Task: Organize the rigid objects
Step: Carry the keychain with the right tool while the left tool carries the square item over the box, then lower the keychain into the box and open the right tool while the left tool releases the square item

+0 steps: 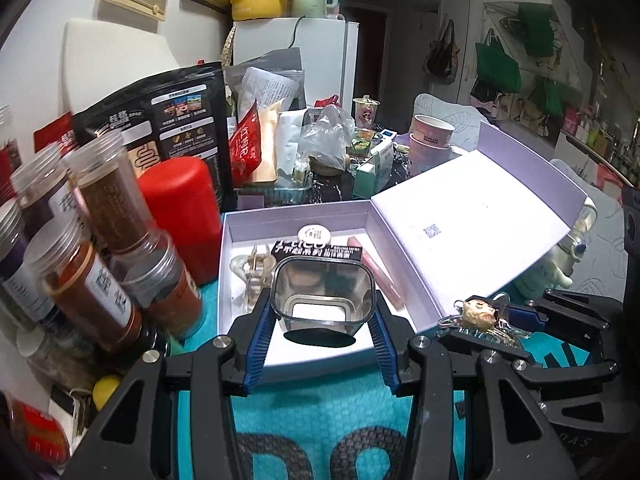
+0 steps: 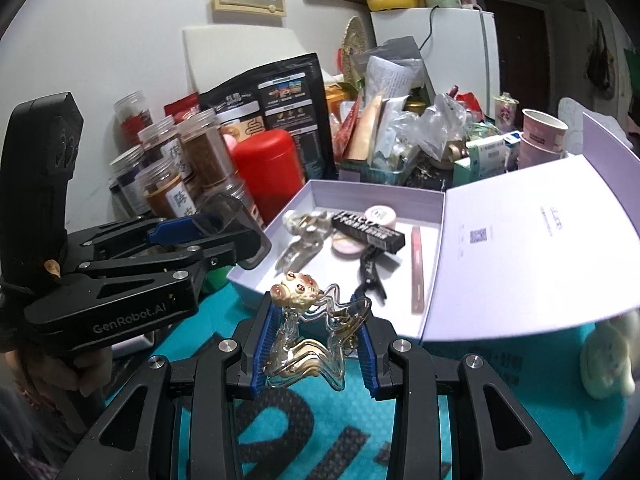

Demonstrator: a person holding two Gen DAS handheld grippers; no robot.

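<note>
My left gripper (image 1: 322, 320) is shut on a clear smoky square cup (image 1: 323, 298), held over the front of the open white box (image 1: 224, 264). The cup also shows in the right wrist view (image 2: 236, 232) at the box's left corner. My right gripper (image 2: 316, 336) is shut on a clear hair claw clip with a cream figure on it (image 2: 308, 328), just in front of the box (image 2: 432, 264). The clip also shows in the left wrist view (image 1: 480, 316). Inside the box lie a black tube (image 2: 368, 228), a round white compact (image 2: 382, 214), a pink stick (image 2: 417, 272) and another clip (image 2: 300, 220).
Several spice jars (image 1: 100, 248) and a red canister (image 1: 184, 216) stand left of the box. The box lid (image 1: 472, 220) stands open to the right. Bags, paper cups (image 1: 432, 132) and cartons crowd behind. A teal mat (image 1: 320, 420) covers the table. A plush toy (image 2: 608, 364) lies at right.
</note>
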